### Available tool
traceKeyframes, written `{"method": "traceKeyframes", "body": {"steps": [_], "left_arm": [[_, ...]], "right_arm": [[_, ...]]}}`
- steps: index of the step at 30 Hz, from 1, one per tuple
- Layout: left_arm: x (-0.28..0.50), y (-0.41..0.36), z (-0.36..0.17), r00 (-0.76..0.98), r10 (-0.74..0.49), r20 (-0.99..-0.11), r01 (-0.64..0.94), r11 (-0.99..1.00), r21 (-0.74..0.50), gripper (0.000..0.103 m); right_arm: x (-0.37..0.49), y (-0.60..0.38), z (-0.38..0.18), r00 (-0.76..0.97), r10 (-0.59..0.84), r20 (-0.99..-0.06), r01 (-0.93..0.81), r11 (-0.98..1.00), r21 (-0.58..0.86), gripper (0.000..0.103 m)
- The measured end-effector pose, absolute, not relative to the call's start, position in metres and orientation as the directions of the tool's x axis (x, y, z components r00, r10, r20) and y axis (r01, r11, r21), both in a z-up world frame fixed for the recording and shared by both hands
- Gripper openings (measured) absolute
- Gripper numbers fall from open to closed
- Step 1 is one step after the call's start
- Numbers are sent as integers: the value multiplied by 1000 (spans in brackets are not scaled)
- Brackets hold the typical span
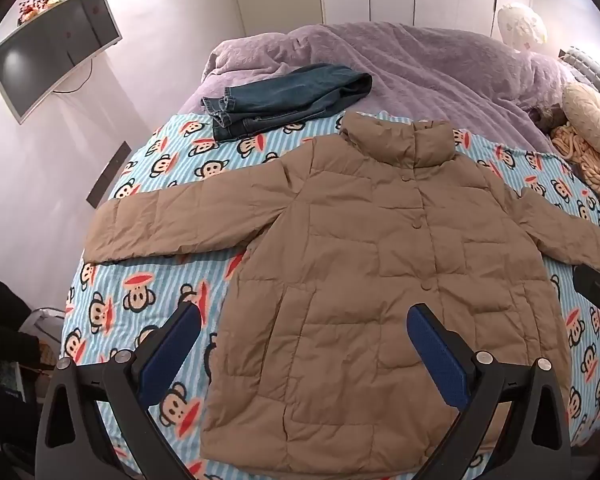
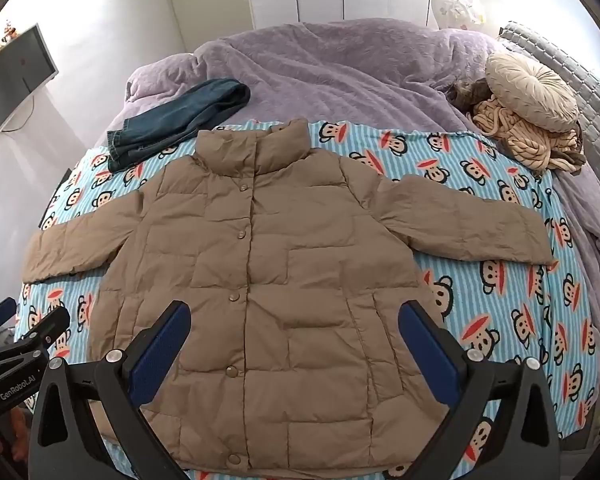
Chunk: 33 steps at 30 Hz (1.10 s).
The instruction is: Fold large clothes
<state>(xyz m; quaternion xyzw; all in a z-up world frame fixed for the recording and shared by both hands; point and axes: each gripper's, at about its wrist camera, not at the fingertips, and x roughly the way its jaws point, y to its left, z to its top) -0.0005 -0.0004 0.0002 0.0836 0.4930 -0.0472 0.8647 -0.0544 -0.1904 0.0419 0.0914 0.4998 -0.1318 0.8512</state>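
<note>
Left wrist view: a monkey-print sheet [image 1: 148,292] covers the bed; the tan puffer jacket [image 1: 360,264] is spread flat at frame centre, sleeves out, presumably ready for folding. The left gripper [image 1: 304,344] is seen released, empty.

Right wrist view: jacket [image 2: 260,264] again centred; the right gripper [image 2: 294,344] is likewise spread wide, grasping nothing.

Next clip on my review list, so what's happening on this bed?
A person holds two tools over a tan puffer jacket spread flat, front up and snapped shut, sleeves out, on a monkey-print sheet. The left tool and right tool both hover open above the hem area, gripping nothing. Folding has not begun. Folded jeans lie beyond the collar on the purple blanket.
</note>
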Motion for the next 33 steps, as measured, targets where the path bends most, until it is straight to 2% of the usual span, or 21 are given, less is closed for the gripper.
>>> {"method": "traceKeyframes", "body": {"steps": [33], "left_arm": [[-4, 14, 1, 510, -3, -860, 164, 982, 94, 103]], "right_arm": [[-58, -190, 40, 468, -132, -874, 315, 949, 25, 103]]}}
